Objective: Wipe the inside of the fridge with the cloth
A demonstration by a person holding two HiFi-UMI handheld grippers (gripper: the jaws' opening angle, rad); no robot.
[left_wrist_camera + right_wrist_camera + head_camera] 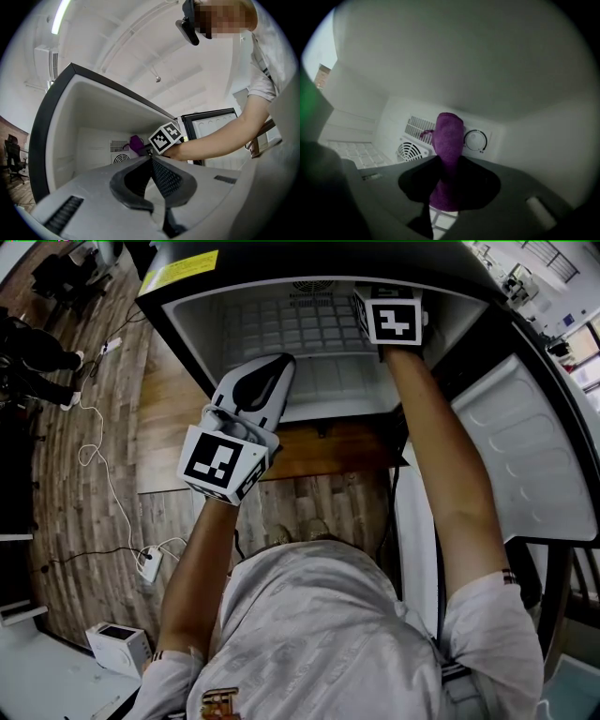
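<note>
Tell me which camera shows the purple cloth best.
The right gripper view: the purple cloth stands large and centred, pinched in the right gripper. The left gripper view catches only a small purple bit inside the fridge; the head view shows none.

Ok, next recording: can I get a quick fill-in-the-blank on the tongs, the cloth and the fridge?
1. The right tongs are shut on a ____ cloth.
2. The left tongs, at the fridge opening, hold nothing and their jaws are ____.
3. The fridge door stands ____.

Missing words: purple; shut; open.
</note>
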